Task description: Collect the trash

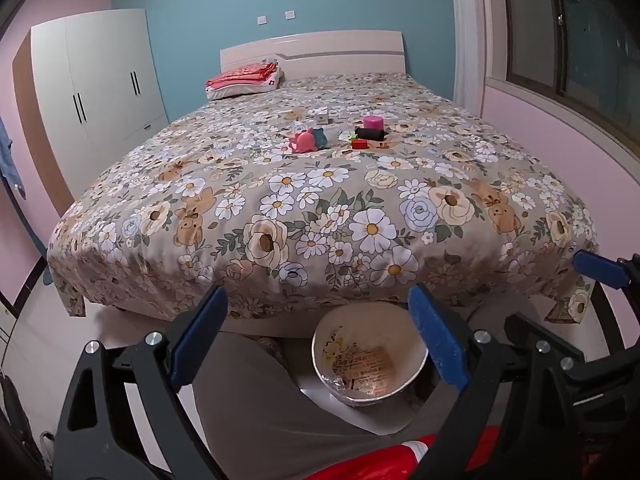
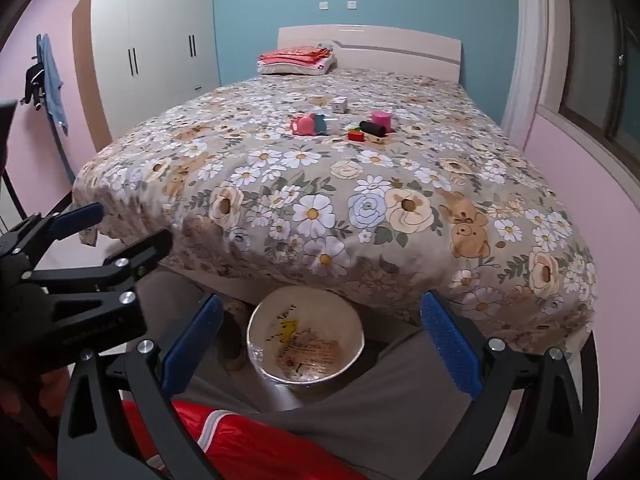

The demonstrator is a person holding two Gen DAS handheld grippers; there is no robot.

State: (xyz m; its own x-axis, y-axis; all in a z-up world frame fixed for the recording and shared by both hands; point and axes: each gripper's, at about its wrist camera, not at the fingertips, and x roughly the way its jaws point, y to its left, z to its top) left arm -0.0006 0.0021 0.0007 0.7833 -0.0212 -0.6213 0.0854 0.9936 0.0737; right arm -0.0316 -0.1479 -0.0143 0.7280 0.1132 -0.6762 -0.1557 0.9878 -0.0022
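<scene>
Trash (image 1: 362, 132) lies clustered mid-bed (image 1: 280, 208), toward the headboard, untouched. Bin (image 1: 370, 360) waits below the foot edge. Left claw (image 1: 320, 344) and right claw (image 2: 316, 344) released, empty. Judged: collection not begun.

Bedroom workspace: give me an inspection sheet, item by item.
Surface: bed with a floral cover, flat.
Job's things: small items mid-bed: pink cylinder, black roll, red piece, pink toy, small white box. Paper tub below the bed's foot, by the person's legs.
Clutter: folded red cloth on the pillow.
Grippers: left tongs and right tongs open, empty.
Cables: nothing seen.
Surroundings: white wardrobe, blue wall, window at right.
</scene>
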